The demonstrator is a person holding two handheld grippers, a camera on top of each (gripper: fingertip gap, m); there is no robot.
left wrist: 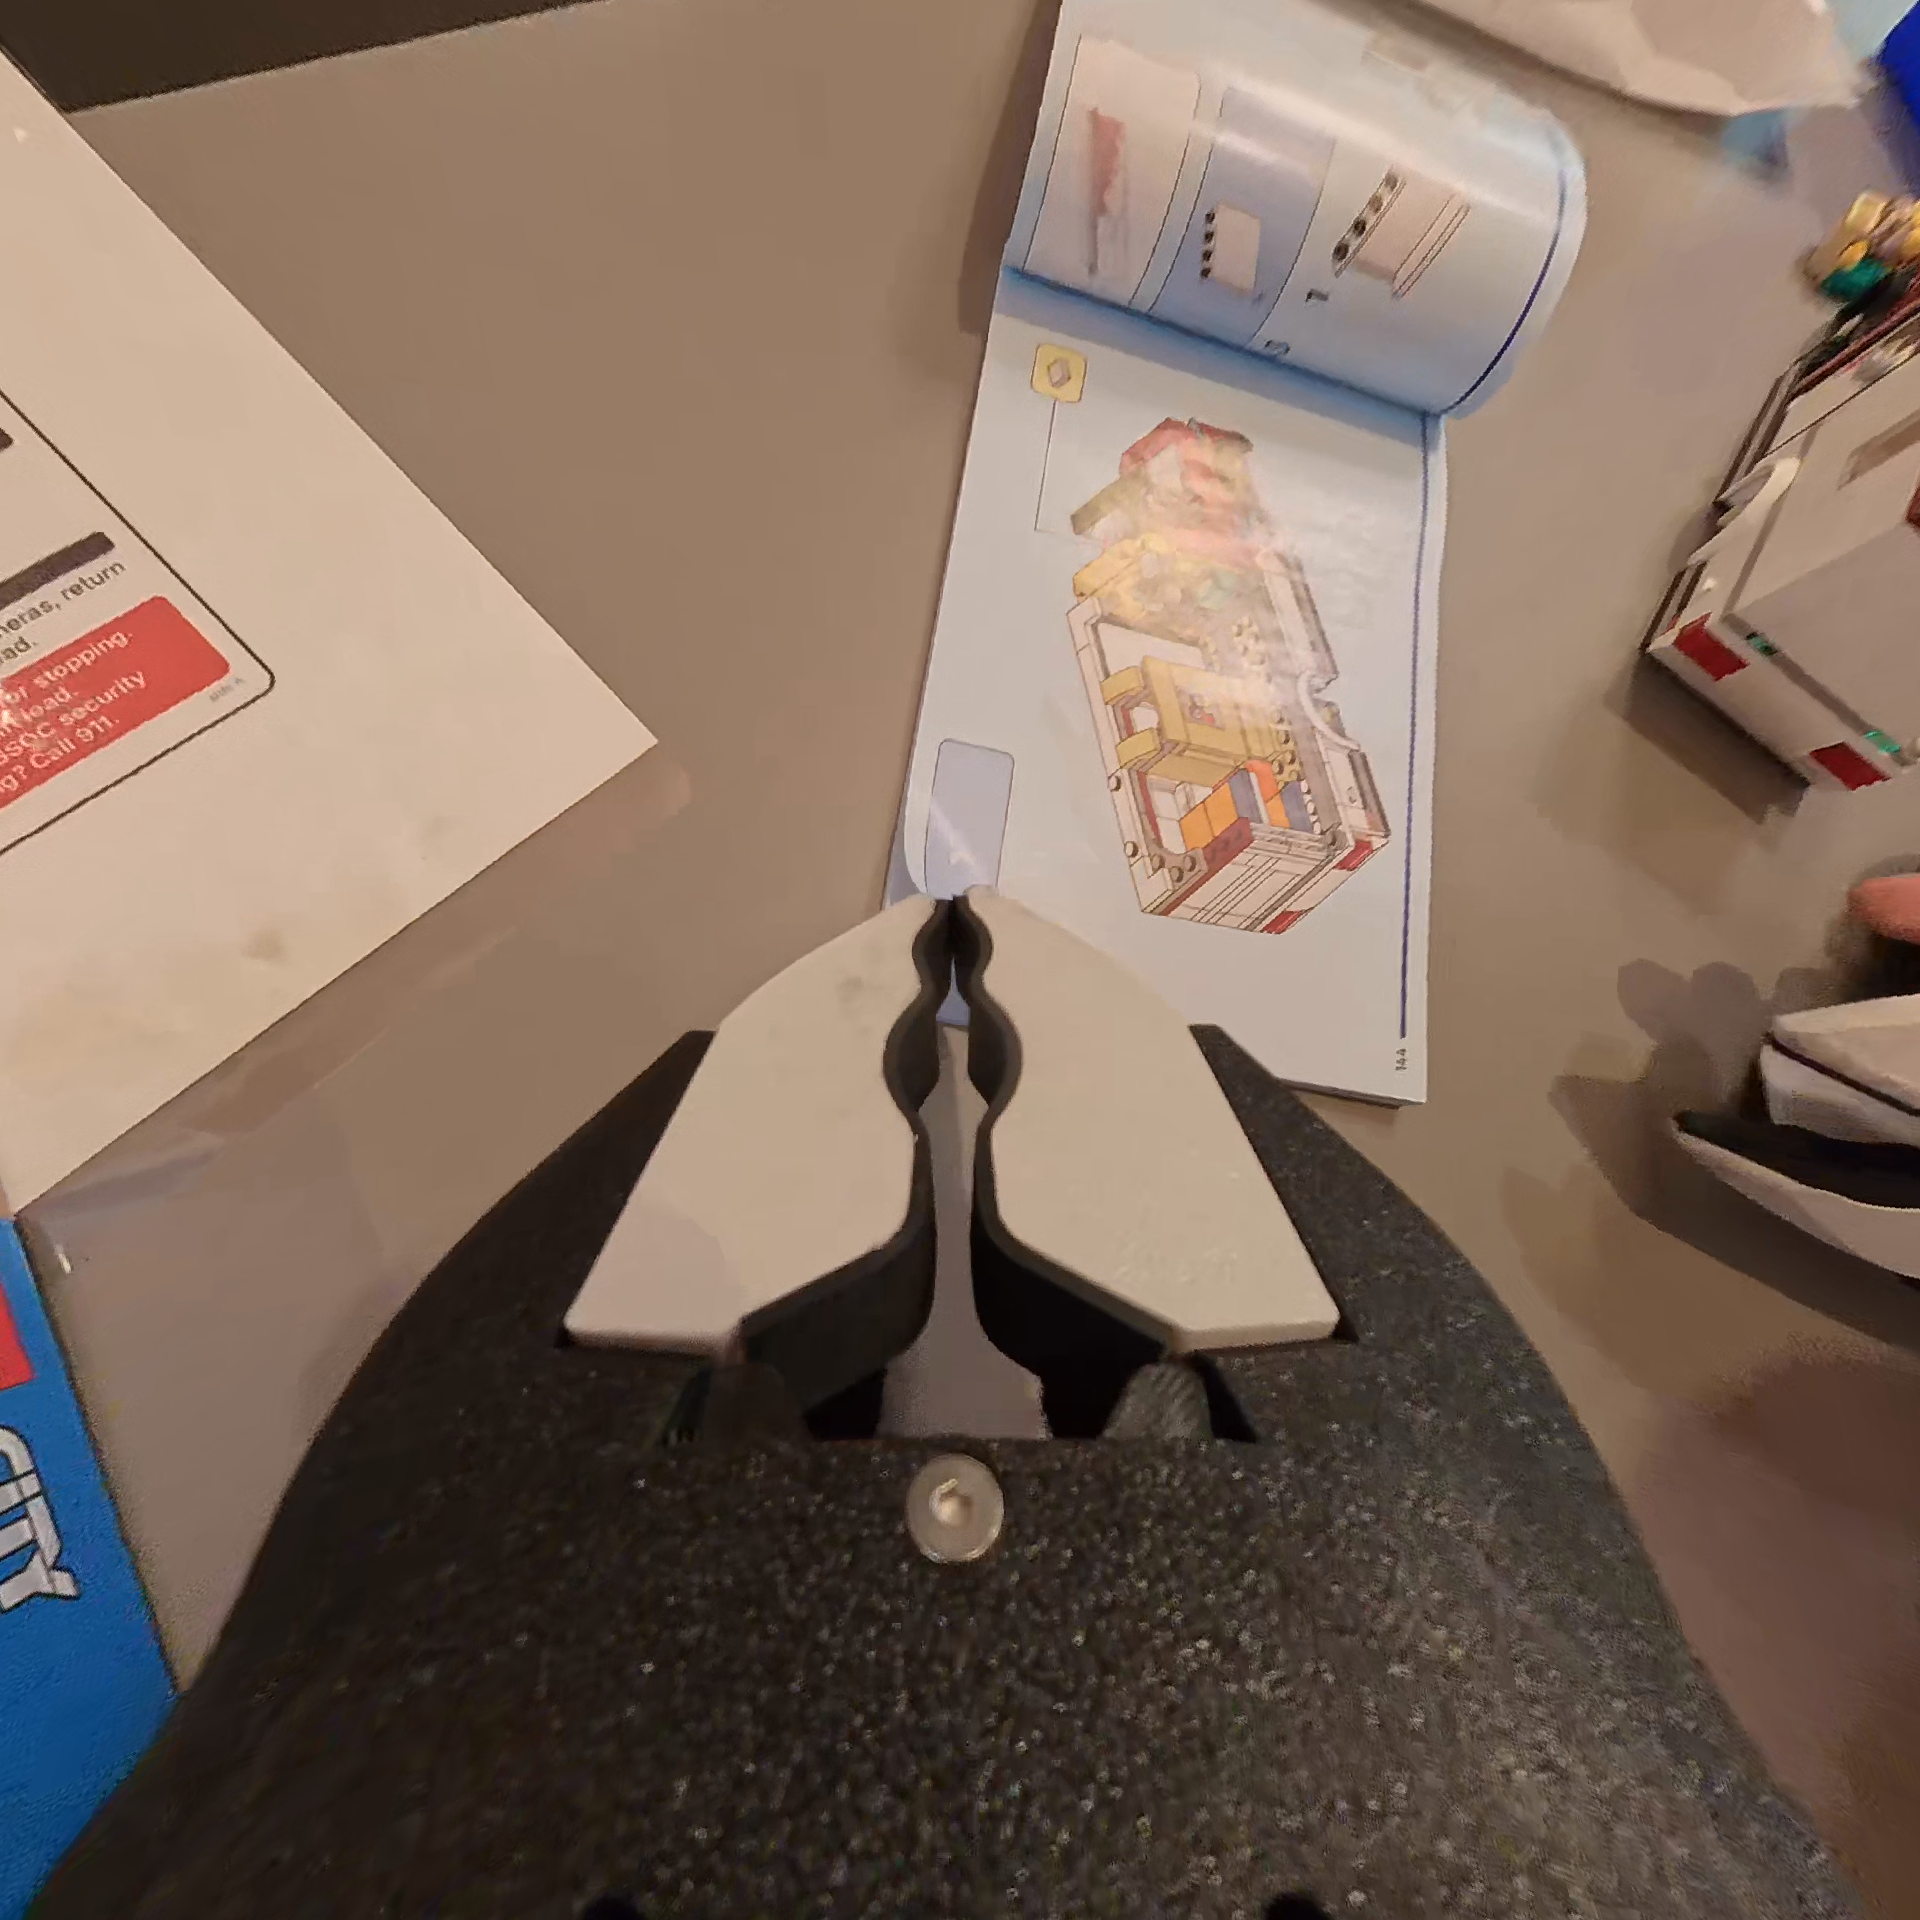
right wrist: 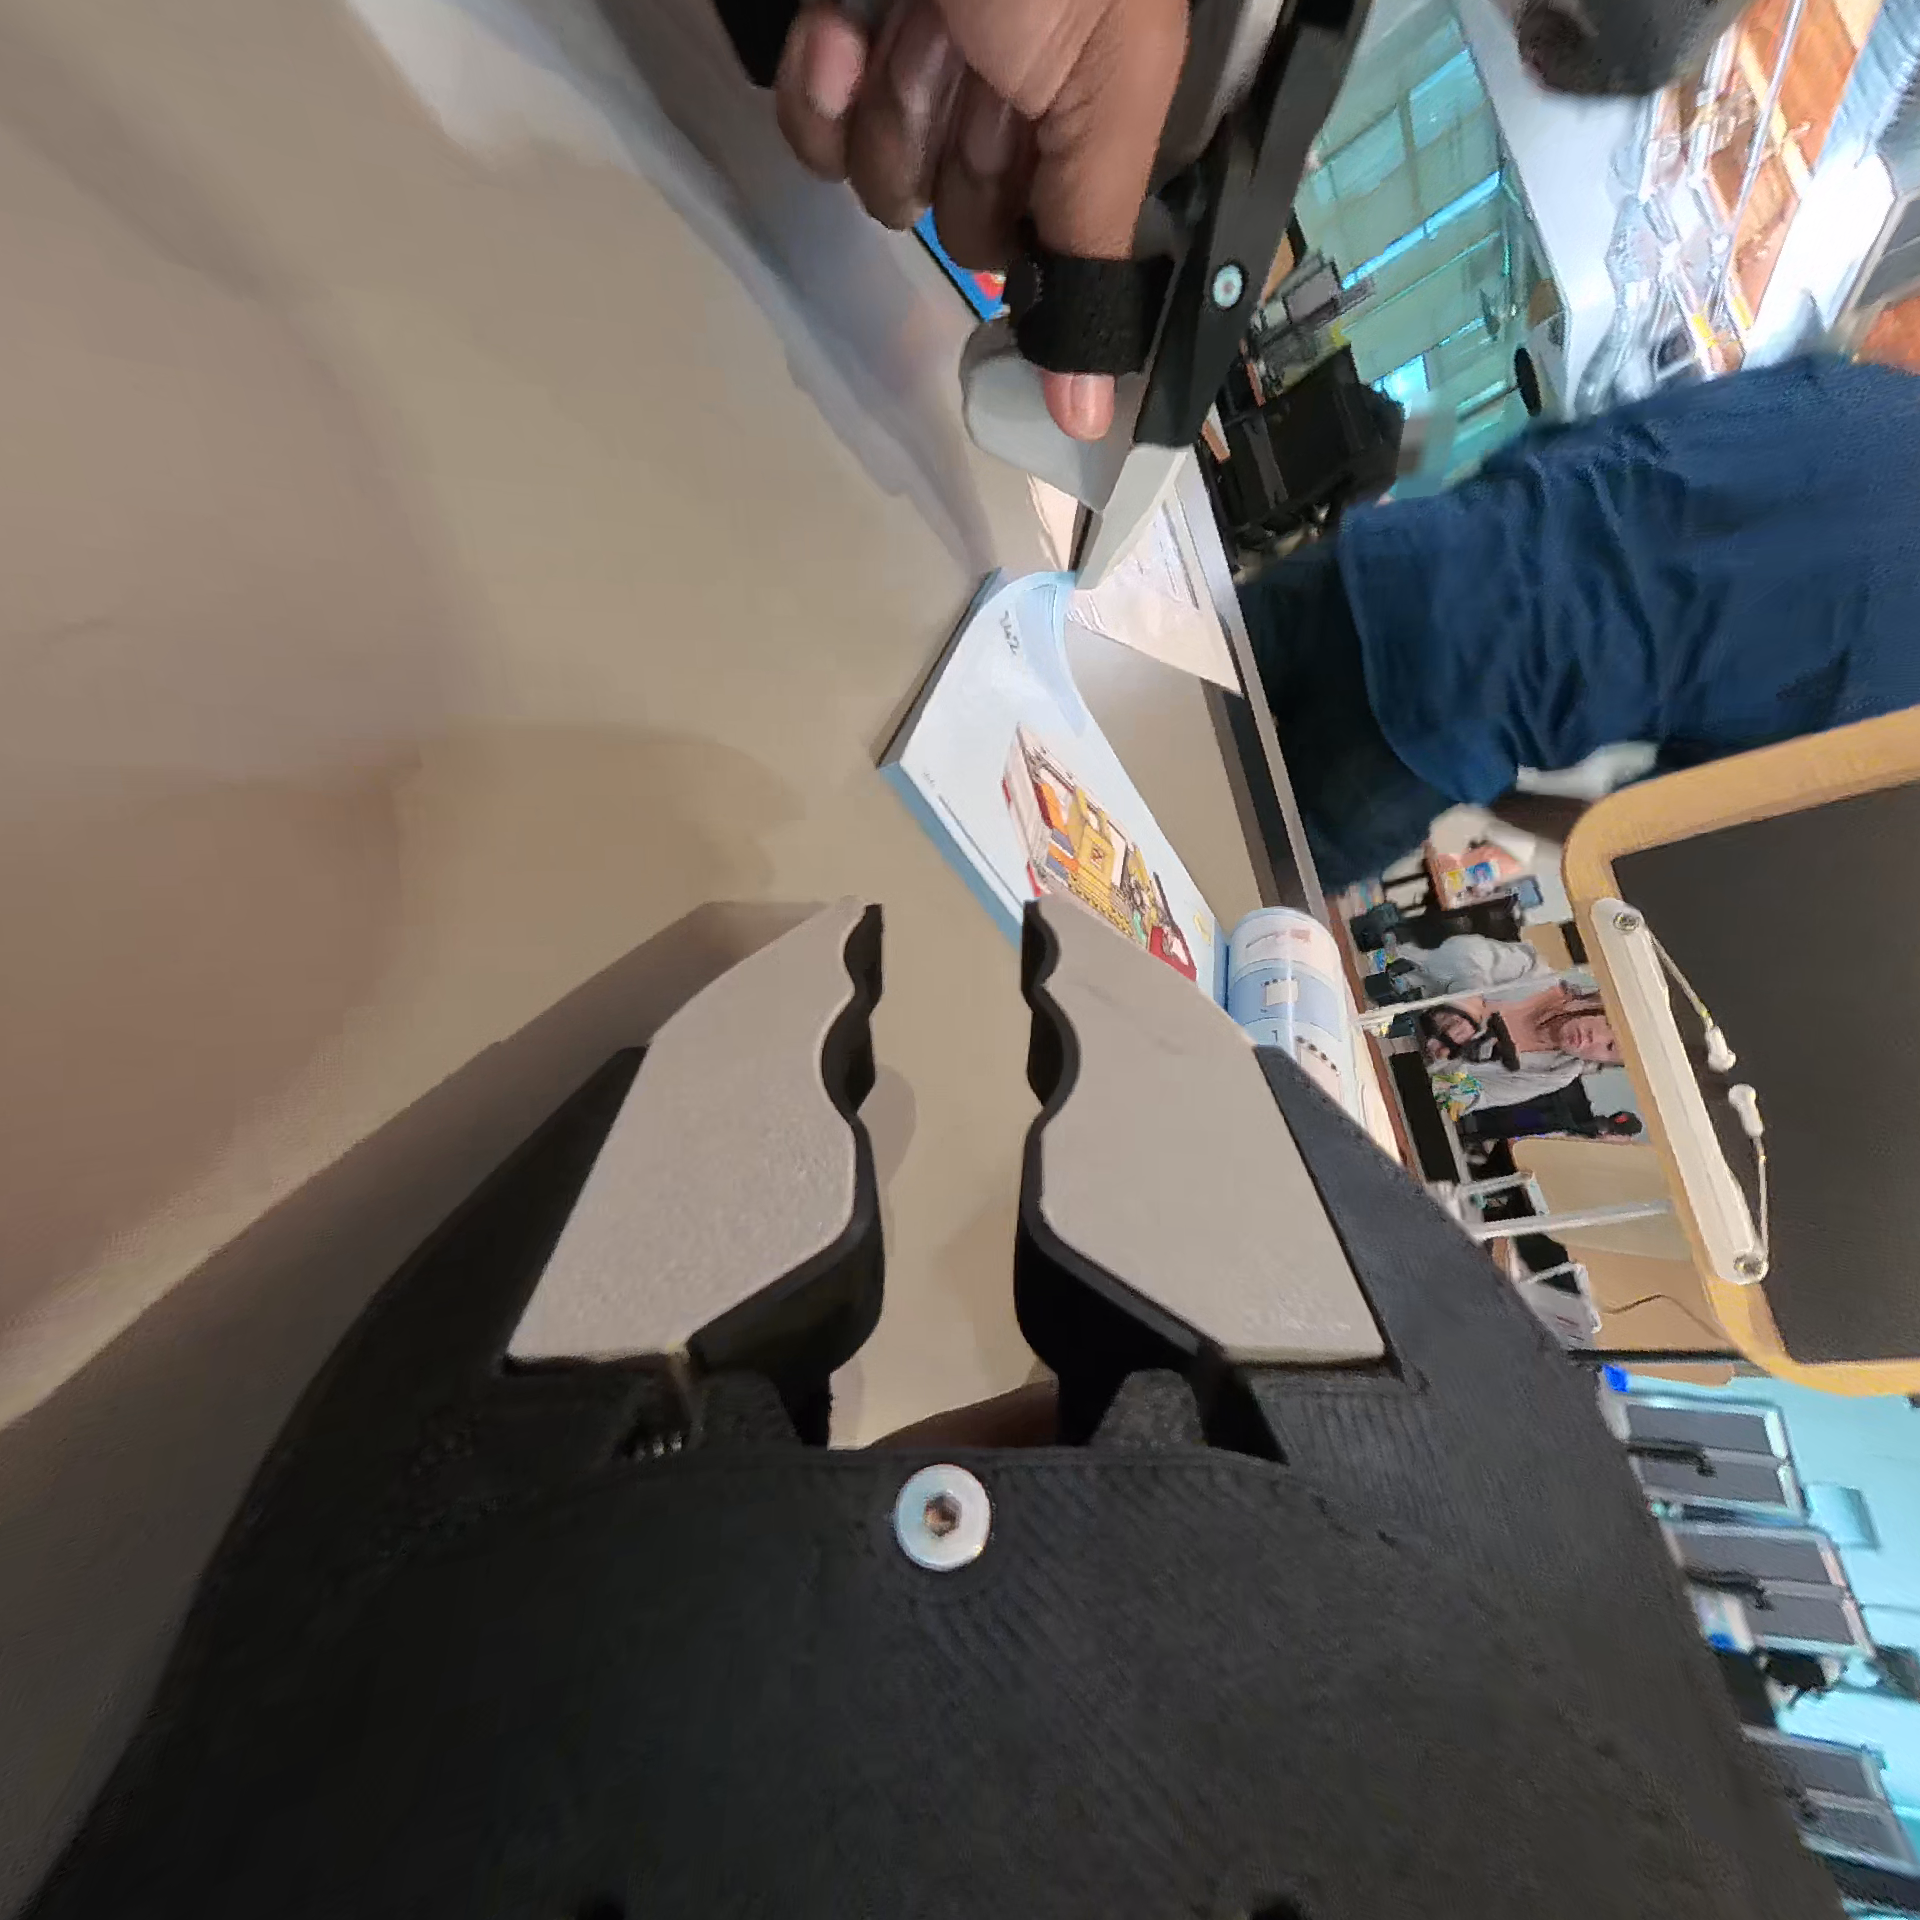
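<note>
An open instruction booklet [left wrist: 1195, 675] lies on the tan table [left wrist: 675, 416], with its far pages rolled over. My left gripper [left wrist: 954, 909] is shut at the booklet's near left corner, where the top page curls up into the fingertips. In the right wrist view a hand holds the left gripper [right wrist: 1117, 520] with its tip on the lifted page corner of the booklet [right wrist: 997, 769]. My right gripper [right wrist: 951, 935] is open and empty, just above the table and short of the booklet's edge. It also shows at the right edge of the left wrist view [left wrist: 1829, 1091].
A white printed sheet [left wrist: 260, 623] lies to the left and a blue box [left wrist: 62, 1558] at the near left. A white and red brick model [left wrist: 1787, 582] stands to the right. A person in blue [right wrist: 1610, 623] and a wooden chair [right wrist: 1766, 1039] are beyond the table edge. About 15 cm separates my left fingertips from my right.
</note>
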